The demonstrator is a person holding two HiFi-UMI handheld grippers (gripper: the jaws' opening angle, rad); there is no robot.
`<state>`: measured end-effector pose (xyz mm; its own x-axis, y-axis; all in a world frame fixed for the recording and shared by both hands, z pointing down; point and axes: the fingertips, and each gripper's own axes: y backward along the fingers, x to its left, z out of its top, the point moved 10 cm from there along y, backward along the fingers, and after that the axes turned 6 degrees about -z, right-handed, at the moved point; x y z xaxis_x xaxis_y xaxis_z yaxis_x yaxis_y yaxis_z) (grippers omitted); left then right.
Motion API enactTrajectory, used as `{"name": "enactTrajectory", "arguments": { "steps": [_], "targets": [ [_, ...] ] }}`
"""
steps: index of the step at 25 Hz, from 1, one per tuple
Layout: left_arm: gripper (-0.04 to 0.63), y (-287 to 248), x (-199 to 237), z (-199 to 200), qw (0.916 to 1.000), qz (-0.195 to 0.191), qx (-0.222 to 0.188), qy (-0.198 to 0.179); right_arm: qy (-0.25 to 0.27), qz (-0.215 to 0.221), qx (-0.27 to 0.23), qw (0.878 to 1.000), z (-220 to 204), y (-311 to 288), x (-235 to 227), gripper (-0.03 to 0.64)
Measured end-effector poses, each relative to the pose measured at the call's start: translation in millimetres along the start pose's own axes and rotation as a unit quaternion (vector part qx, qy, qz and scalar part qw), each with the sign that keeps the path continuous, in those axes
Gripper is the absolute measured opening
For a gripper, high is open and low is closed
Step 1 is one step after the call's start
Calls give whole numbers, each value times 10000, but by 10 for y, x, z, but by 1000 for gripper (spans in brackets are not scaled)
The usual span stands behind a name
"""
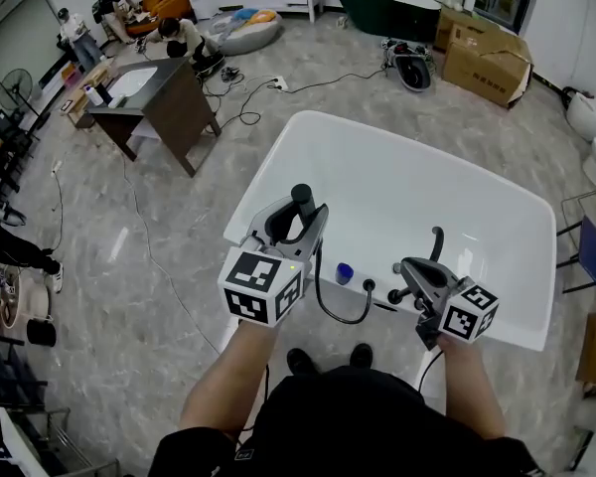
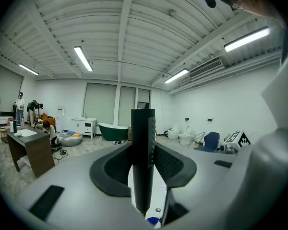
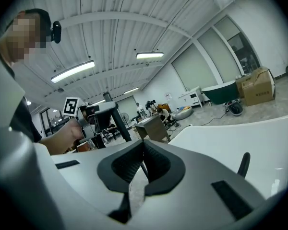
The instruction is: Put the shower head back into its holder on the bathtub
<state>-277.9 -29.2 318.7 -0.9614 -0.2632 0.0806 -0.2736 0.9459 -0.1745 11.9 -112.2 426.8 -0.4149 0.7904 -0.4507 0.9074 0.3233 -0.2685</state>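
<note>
My left gripper (image 1: 303, 225) has its fingers (image 2: 172, 163) clamped on the black shower head (image 1: 302, 199), upright over the bathtub (image 1: 274, 163) rim. It seems light, stiff and slick (the hose (image 1: 340, 313) will tug), so mid-handle suits. The right gripper (image 1: 409, 271) is clenched on nothing.

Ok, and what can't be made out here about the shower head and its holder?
- Head view: right gripper covers the bathtub rim fittings; holder not identifiable.
- Left gripper view: lower end of the shower head cut off behind the body of the left gripper.
- Head view: blue object too small to name.
</note>
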Motion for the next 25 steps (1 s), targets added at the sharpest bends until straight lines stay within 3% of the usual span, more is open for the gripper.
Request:
{"name": "enactTrajectory", "arguments": {
  "steps": [17,25],
  "targets": [
    [147,-351,-162,484,9982,-436,-230,-354,-44,210,-118,9997,-18,-48,-46,17],
    [147,-374,-156,909,9948,-726,-527,-479,-18,226,-146,9996,7,-98,33,17]
  ]
}}
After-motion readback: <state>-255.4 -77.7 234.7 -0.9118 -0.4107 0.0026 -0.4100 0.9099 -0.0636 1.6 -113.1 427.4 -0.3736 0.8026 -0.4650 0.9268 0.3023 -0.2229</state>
